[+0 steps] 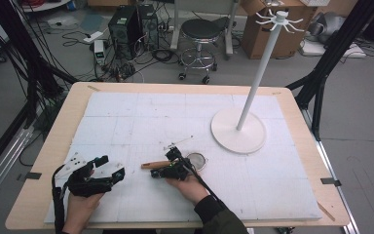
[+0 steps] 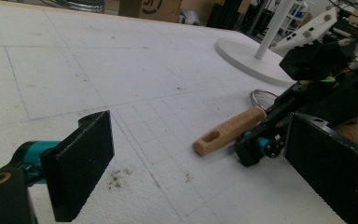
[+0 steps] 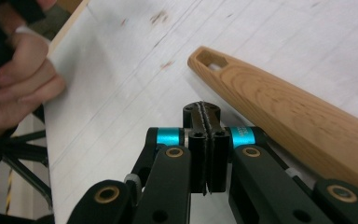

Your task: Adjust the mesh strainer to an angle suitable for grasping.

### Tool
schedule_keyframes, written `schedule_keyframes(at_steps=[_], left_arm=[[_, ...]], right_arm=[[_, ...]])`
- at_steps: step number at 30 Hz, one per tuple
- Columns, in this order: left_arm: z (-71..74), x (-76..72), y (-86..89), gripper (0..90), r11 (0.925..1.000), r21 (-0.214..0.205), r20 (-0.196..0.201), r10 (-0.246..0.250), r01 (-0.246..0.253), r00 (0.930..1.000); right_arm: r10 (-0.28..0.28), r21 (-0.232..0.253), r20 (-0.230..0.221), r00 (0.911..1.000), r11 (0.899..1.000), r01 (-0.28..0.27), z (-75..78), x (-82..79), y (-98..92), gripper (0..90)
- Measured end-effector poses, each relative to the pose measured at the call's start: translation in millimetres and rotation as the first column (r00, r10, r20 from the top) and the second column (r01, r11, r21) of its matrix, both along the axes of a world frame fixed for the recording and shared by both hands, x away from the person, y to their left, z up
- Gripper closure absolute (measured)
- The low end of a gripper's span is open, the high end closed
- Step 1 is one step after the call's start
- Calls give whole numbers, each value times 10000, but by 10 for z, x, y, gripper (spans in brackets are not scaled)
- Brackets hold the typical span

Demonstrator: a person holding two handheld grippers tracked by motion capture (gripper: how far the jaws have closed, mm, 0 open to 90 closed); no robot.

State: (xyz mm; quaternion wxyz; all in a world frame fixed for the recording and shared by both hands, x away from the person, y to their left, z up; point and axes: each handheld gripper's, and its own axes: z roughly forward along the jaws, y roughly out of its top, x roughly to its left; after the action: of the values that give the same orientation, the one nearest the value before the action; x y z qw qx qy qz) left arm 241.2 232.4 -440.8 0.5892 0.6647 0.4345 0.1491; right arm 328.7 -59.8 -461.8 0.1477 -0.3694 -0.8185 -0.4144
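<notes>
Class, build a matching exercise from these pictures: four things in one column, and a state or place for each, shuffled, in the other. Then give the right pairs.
Things:
1. left hand-held gripper
2. right hand-held gripper
3. wooden handle
4. white stand

States or places:
A. lying flat beside closed jaws
B. upright on a round base
C. jaws wide apart
D. jaws pressed together, empty

Pairs: 1-C, 2-D, 3-A, 4-B

Wood handle (image 3: 284,112) smooth w/ visible grain, foam-like mat (image 1: 141,122) matt white, claw pads (image 2: 81,163) ribbed black plastic.
</notes>
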Motion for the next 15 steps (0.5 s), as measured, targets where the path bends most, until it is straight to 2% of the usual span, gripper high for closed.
schedule_keyframes(at_steps=[9, 12, 13, 15], left_arm=[[-3, 6, 8, 90, 10000, 7, 2, 11, -11, 10000], [-4, 5, 2, 91, 10000, -11, -17, 16, -16, 10000], [-4, 5, 2, 90, 10000, -11, -19, 16, -16, 10000], [-3, 4, 4, 91, 10000, -4, -11, 9, -9, 10000]], right_arm=[[-232, -38, 84, 9997, 9997, 232, 1, 65, -16, 899], [-638, -350, 402, 9972, 9973, 652, 34, 79, -20, 899], [-733, -484, 636, 9953, 9959, 764, 42, 89, -25, 899], [-788, -552, 633, 9949, 9951, 823, 52, 94, -28, 899]])
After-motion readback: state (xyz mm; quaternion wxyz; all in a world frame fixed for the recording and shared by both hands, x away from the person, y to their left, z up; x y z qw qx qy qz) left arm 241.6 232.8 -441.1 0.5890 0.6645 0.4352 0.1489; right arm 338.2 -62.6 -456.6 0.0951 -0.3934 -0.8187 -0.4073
